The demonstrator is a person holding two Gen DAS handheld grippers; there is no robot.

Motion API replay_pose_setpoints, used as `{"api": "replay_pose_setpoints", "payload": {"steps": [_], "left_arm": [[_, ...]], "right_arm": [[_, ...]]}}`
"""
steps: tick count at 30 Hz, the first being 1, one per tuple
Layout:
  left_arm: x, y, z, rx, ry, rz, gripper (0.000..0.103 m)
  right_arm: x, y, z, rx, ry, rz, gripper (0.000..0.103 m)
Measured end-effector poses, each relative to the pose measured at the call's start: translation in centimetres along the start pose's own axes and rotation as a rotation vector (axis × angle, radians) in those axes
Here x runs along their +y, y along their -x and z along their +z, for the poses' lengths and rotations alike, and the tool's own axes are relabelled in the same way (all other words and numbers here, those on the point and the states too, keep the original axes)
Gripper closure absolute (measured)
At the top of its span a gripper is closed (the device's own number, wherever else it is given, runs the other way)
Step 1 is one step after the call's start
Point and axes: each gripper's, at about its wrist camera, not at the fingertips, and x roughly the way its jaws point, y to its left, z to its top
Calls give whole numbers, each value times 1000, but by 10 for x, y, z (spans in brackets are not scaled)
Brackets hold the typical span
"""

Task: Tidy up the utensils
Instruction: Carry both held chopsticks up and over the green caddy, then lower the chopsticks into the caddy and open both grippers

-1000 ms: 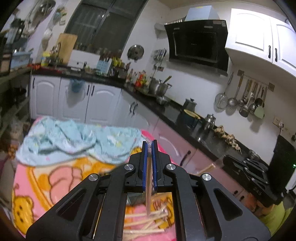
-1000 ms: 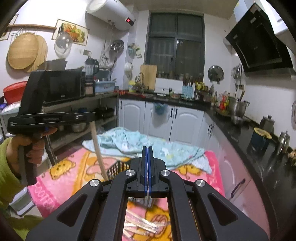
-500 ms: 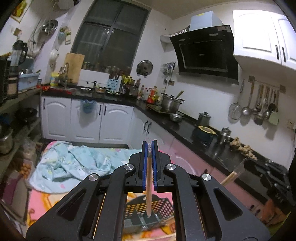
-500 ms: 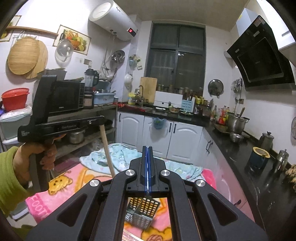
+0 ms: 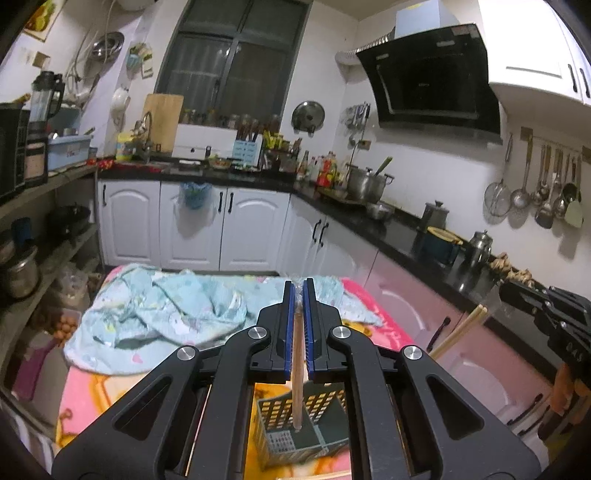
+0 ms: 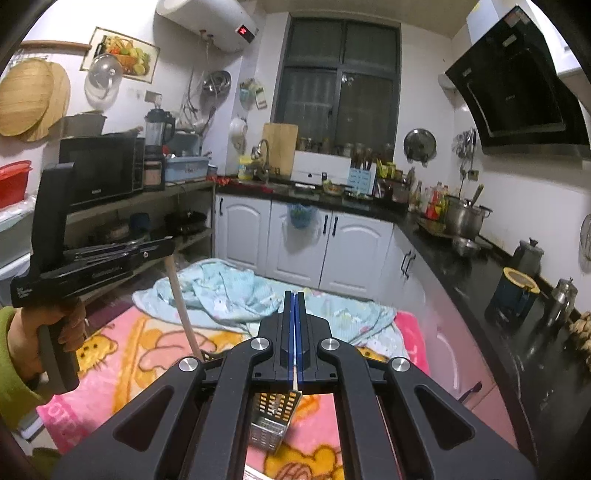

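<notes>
Basket now beneath gripped chopstick

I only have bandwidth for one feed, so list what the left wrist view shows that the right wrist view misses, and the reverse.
Only the left wrist view: the ladles and strainers hanging on the wall rail, and the left hand-held gripper shut on a wooden chopstick whose tip hangs over the slotted utensil basket.

Only the right wrist view: the water heater, the microwave, and the hand gripping the left gripper's handle.

Both: the basket, the light blue cloth, the pink cartoon blanket, the window and the range hood.
</notes>
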Motion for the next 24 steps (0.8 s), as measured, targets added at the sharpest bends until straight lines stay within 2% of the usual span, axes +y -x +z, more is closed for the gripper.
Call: {"api": "replay_pose_setpoints", "payload": {"steps": [13, 15, 17, 18, 19, 21, 23, 24], "left_arm": [[9, -24, -41, 94, 16, 5, 100], [9, -25, -44, 101, 19, 6, 95], [11, -24, -47, 103, 25, 9, 77], [11, -23, -48, 101, 25, 10, 72], [12, -21, -48, 99, 25, 11, 63], [13, -17, -50, 89, 26, 14, 55], [14, -12, -50, 76, 32, 20, 39], [14, -8, -50, 67, 35, 25, 34]], "right_arm": [[6, -36, -34, 104, -49, 20, 102], [6, -39, -38, 114, -53, 17, 102], [7, -42, -42, 123, -56, 13, 100], [6, -43, -44, 127, -60, 11, 93], [6, -44, -45, 128, -63, 6, 81], [7, -42, -49, 122, -65, -9, 70], [7, -39, -52, 116, -62, -17, 66], [7, -38, -53, 114, -60, -20, 62]]}}
